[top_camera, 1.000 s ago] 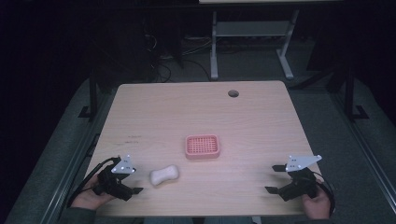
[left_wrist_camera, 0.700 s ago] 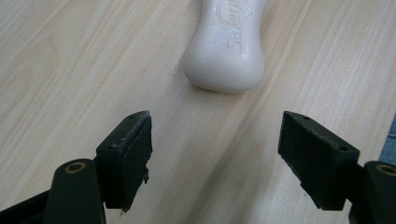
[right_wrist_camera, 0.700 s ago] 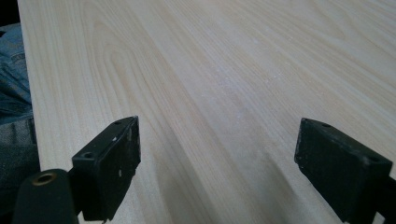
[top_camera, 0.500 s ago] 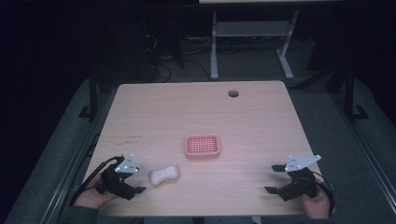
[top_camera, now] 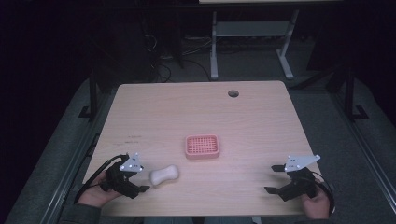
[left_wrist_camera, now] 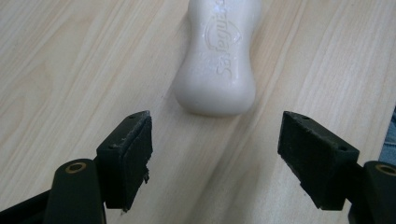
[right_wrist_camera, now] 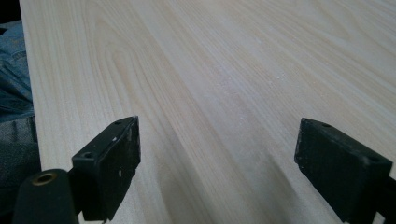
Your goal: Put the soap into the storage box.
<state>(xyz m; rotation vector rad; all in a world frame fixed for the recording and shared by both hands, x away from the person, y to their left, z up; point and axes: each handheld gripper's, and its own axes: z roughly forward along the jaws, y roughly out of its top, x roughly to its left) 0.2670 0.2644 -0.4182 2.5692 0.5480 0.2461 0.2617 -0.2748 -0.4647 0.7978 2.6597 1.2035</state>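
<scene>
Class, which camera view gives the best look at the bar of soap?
The left gripper view: the bar of soap lies close ahead of the open jaws, its embossed lettering visible. The high view shows it small, beside the left gripper.

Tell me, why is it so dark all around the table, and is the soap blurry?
High view: light falls on the table, the room behind stays dark. Left gripper view: the soap is sharp, its raised lettering readable, shiny specks on top. Right gripper view: the jaws throw soft shadows on the wood.

Your cream-white soap bar (top_camera: 164, 174) with embossed lettering, pink grid-patterned dish (top_camera: 202, 146), pale wood-grain worktop (top_camera: 196, 112), black claws
</scene>
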